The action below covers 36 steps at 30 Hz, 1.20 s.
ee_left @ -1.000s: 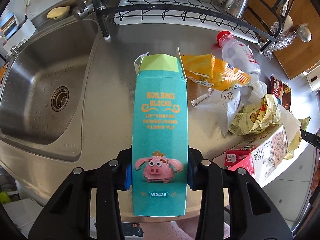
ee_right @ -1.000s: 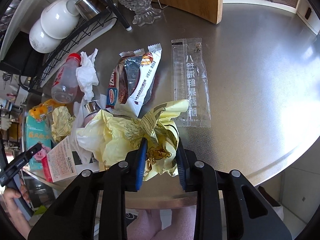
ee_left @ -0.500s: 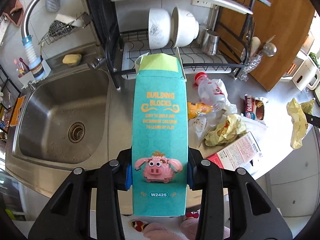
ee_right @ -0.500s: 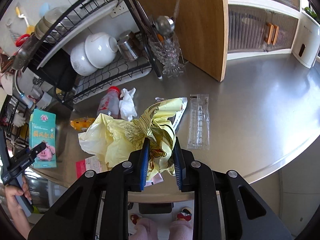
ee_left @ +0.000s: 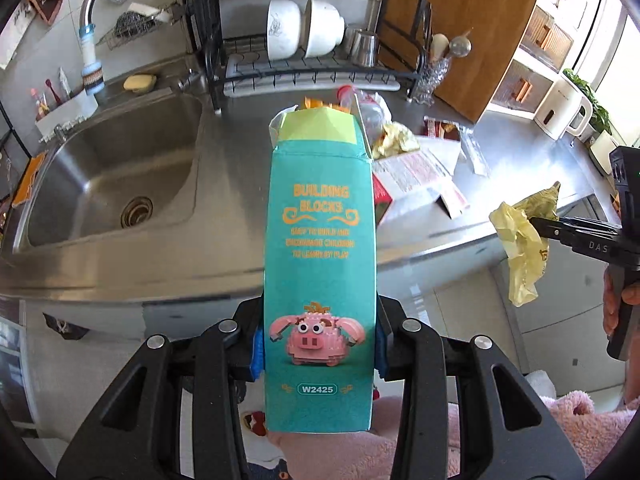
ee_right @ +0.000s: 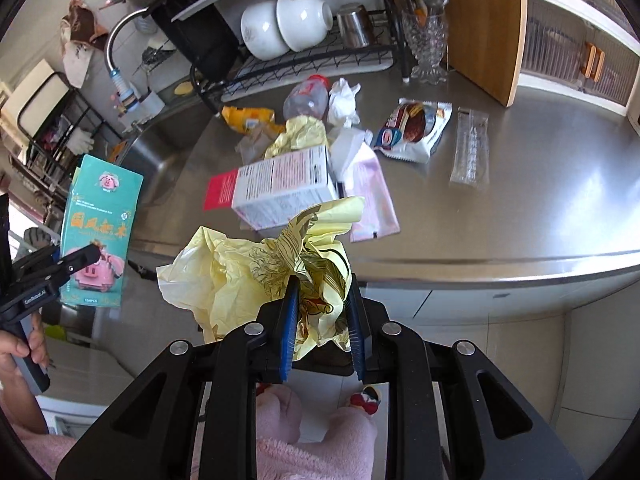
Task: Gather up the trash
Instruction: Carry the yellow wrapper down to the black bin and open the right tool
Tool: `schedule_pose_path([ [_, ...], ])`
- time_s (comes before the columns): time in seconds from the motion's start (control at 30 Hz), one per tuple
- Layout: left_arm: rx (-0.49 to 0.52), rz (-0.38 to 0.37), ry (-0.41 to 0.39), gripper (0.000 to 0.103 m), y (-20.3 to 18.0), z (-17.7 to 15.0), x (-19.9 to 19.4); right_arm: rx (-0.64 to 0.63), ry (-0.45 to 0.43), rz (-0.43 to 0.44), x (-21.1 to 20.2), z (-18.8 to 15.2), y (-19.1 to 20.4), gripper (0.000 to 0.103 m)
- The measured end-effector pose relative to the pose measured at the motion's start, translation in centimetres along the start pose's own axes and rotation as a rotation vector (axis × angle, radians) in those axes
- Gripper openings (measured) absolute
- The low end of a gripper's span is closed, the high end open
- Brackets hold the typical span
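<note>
Teal cardboard, your building-blocks box (ee_left: 322, 264) stood lengthwise up the middle of the left wrist frame, its open pale-green flap end pointing away from you toward the upper centre. A pink pig was printed near its lower end. Your left claw (ee_left: 320, 346) was clamped on its two long sides low down, holding it clear of the steel desk (ee_left: 224, 216). Your right claw (ee_right: 320, 320) was pinched onto a crumpled yellow wrapper (ee_right: 260, 276), lower centre.
</note>
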<state>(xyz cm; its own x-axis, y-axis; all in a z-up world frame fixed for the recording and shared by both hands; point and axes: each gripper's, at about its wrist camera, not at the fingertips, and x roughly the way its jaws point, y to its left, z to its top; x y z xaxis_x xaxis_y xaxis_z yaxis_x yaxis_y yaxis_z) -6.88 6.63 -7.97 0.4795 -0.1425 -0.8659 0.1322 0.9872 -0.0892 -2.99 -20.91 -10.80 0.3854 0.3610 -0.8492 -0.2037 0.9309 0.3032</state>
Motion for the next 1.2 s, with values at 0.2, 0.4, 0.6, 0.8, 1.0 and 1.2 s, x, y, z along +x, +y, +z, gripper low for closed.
schedule_pose_path([
  [0.2, -0.009, -0.054, 0.121, 0.037, -0.6, -5.7, 5.4, 0.014, 0.080, 0.028, 4.7, -4.1, 1.0, 0.024],
  [0.4, -0.005, -0.078, 0.205, 0.037, -1.1, -9.4, 12.3, -0.021, 0.145, -0.035, 10.8, -7.9, 1.2, 0.024],
  [0.6, 0.008, -0.099, 0.274, 0.037, -1.5, -12.7, 18.6, 0.004, 0.164, -0.079, 16.4, -11.0, 0.2, 0.024],
  [0.8, -0.027, -0.098, 0.323, 0.037, -0.2, -15.2, 24.4, 0.009, 0.245, -0.113, 23.7, -13.8, -1.2, 0.024],
  [1.0, -0.053, -0.117, 0.358, 0.038, 0.7, -16.1, 29.4, 0.110, 0.321, -0.135, 30.6, -15.1, -2.6, 0.024],
  [1.2, -0.054, -0.156, 0.409, 0.040, 1.3, -17.0, 33.6, 0.164, 0.360, -0.154, 34.1, -16.0, -2.7, 0.027],
])
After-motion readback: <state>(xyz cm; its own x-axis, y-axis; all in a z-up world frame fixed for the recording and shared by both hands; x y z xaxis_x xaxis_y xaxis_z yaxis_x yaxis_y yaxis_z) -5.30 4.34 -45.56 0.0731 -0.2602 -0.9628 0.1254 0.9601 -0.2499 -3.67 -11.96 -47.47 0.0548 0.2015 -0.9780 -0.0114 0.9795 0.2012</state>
